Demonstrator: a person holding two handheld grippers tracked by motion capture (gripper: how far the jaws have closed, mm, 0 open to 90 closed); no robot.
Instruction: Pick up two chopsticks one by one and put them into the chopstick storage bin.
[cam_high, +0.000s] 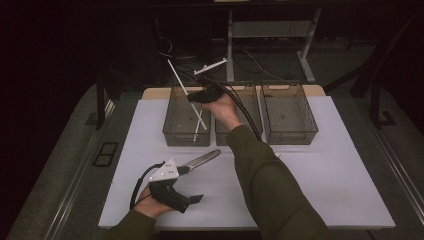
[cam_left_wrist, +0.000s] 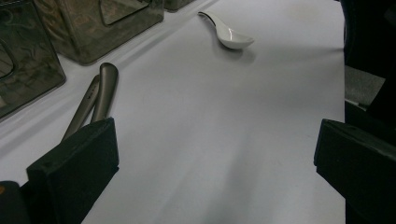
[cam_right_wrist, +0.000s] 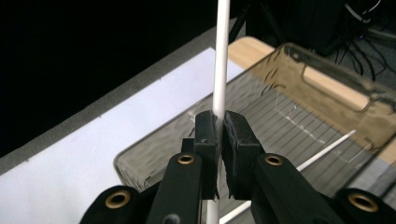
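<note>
Two jaws of the right gripper (cam_right_wrist: 218, 128) clench a white stick (cam_right_wrist: 221, 56), held over the left bin (cam_high: 186, 116); its lower end runs out of the right gripper view at the bottom. A second stick (cam_right_wrist: 327, 150) lies inside that bin, partly hidden by the jaws. In the high view the right hand (cam_high: 223, 109) covers much of the middle bin (cam_high: 248, 107). Near the bins, the left gripper (cam_left_wrist: 215, 154) rests with jaws spread wide, nothing between them. Its view shows a white spoon (cam_left_wrist: 229, 32) and grey metal handles (cam_left_wrist: 100, 93), cut off behind one jaw; the sleeve (cam_high: 270, 185) hides the spoon from above.
</note>
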